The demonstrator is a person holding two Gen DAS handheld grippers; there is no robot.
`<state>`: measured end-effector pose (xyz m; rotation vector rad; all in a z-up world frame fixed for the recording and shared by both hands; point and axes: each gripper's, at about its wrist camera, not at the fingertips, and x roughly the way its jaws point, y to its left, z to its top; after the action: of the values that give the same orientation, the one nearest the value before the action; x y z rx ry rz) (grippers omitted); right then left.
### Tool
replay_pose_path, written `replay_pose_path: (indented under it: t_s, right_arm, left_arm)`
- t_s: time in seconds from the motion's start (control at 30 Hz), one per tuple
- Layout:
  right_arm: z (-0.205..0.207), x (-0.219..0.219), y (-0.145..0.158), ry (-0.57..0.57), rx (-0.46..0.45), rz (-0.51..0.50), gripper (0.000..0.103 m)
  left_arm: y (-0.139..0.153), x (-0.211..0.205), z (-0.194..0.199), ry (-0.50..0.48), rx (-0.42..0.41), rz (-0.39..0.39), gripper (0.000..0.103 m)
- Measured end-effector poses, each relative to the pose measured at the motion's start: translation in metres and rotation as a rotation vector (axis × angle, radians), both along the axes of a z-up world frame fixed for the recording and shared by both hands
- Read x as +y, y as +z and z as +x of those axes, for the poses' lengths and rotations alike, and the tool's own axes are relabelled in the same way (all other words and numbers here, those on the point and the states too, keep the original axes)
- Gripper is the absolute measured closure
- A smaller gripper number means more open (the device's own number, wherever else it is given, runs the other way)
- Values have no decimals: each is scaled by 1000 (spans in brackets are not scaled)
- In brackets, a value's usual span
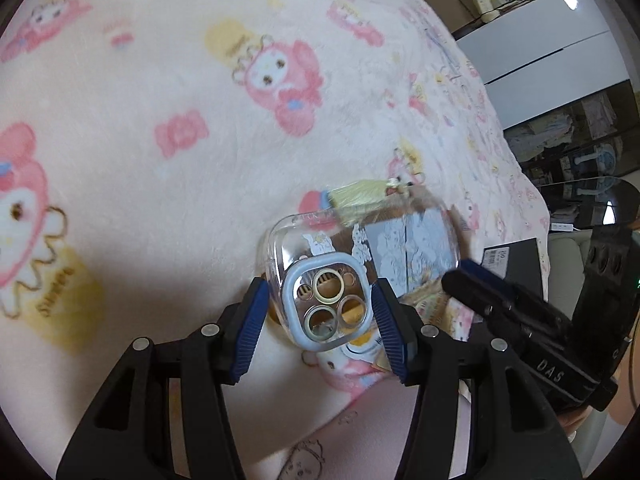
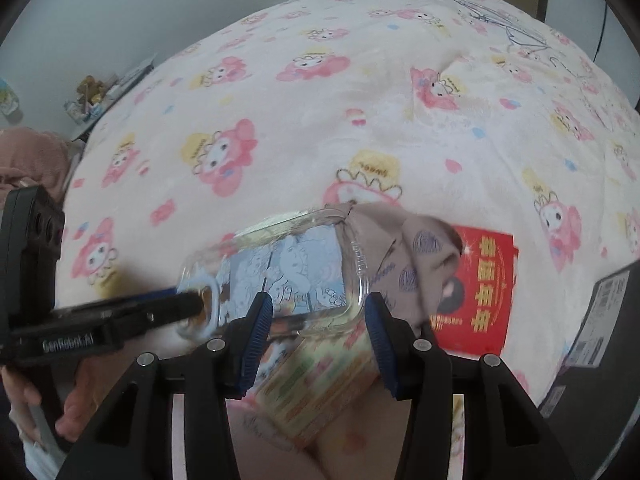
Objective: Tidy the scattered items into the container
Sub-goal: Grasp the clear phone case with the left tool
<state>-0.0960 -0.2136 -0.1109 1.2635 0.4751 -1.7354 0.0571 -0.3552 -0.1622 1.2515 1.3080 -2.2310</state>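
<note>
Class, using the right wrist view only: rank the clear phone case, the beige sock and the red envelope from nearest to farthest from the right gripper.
1. Clear phone case: between the right gripper fingers, near the middle of the view.
2. Beige sock: just past the case's end, a little to the right.
3. Red envelope: farther right, partly under the sock, flat on the blanket.

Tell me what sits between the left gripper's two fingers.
The camera end of the clear phone case sits between the left gripper fingers, seen in the left wrist view; contact with the pads is unclear.
</note>
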Motion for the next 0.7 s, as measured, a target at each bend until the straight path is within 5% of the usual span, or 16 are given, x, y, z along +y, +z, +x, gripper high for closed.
replay_pose_path:
  t_s: [0.13,0.27,0.4,0.7]
  right_arm:
    - [11,22,19,-26,-8,-46,58]
    - [22,49,44,-22,-116,-162,61]
    - [35,71,63,-56,-28,-164,61]
    - [4,95,28,-176,-6,-59,60]
  left_arm:
    - [27,10,0,-35,30,-47,50]
    - [56,35,-16,-161,161,39,52]
    - [71,59,-40,-189,72,-102,53]
    - [31,42,-17,-83,-11,-30,53]
